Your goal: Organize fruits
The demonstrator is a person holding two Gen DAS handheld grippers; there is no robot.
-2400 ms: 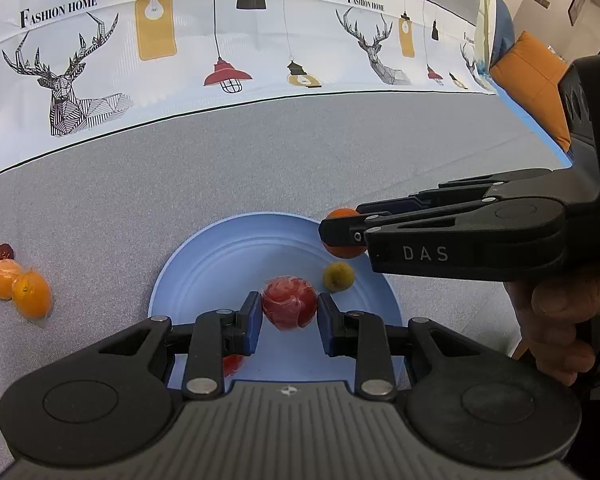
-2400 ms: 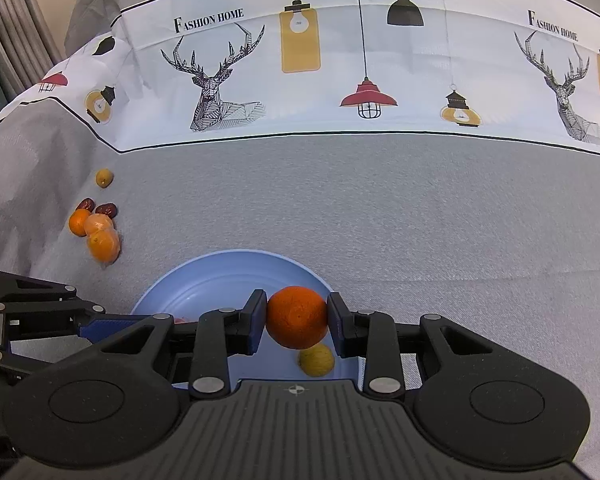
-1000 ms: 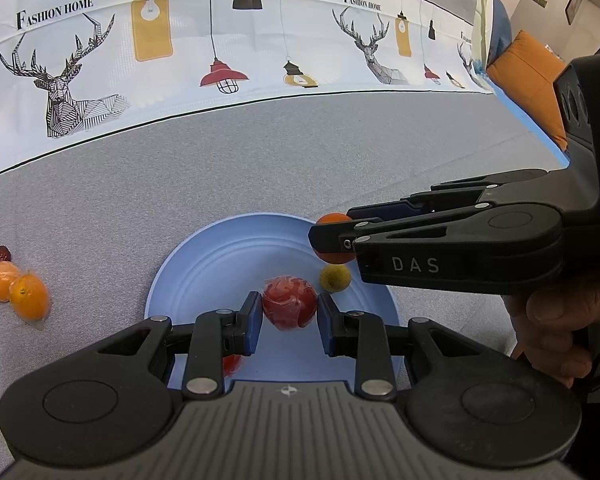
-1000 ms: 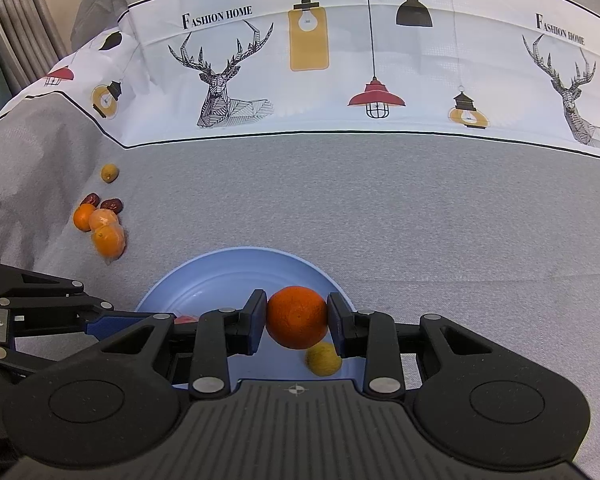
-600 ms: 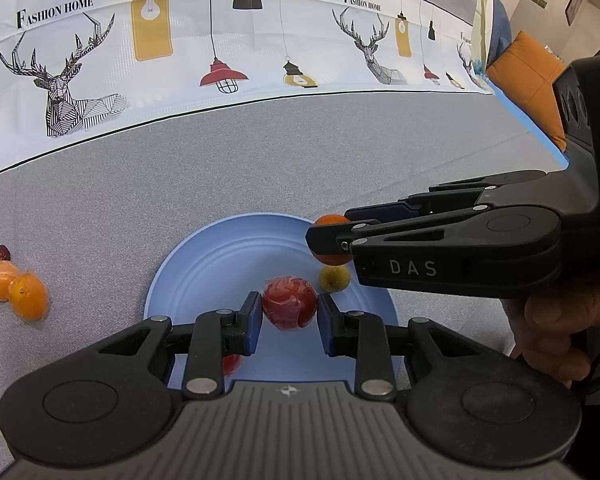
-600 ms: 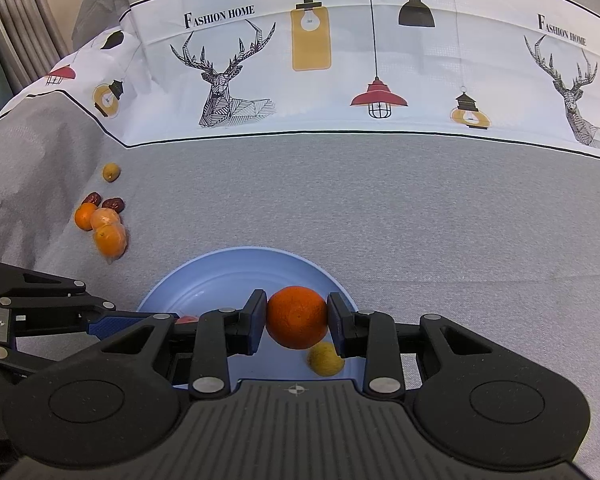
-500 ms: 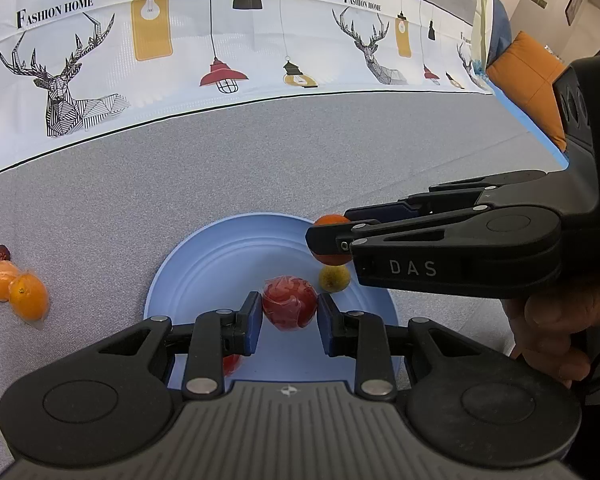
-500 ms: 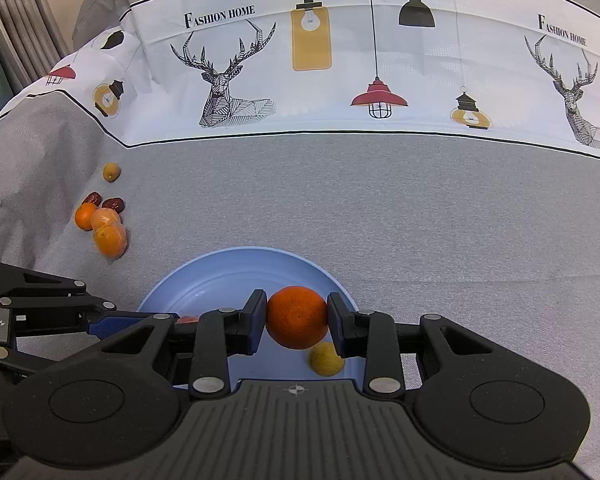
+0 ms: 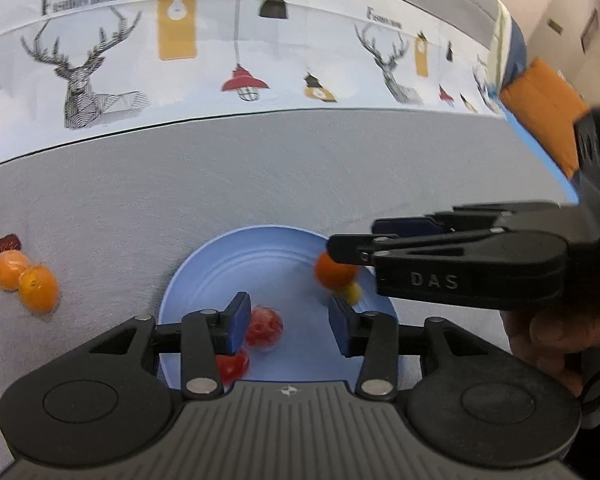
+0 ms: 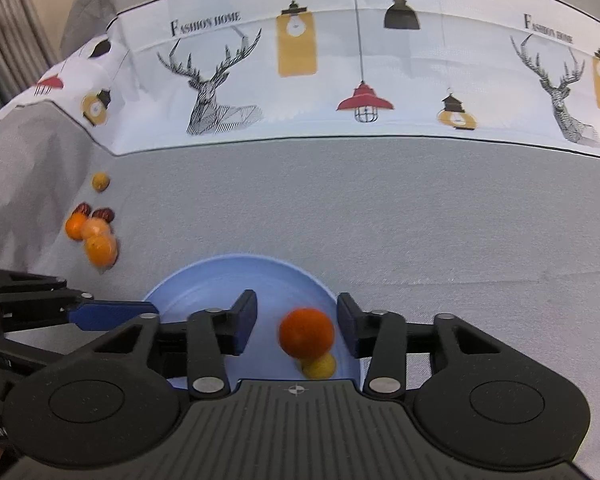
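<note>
Left wrist view: the left hand-held gripper is spread wide over the plate, a red fruit just inside its left finger. Right wrist view: the right hand-held gripper is likewise wide, with the orange loose between its fingers, nearer the right one, above a yellow fruit.

Grey tablecloth; orange cushion

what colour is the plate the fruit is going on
Light blue plate, clearest in the right wrist view.
</note>
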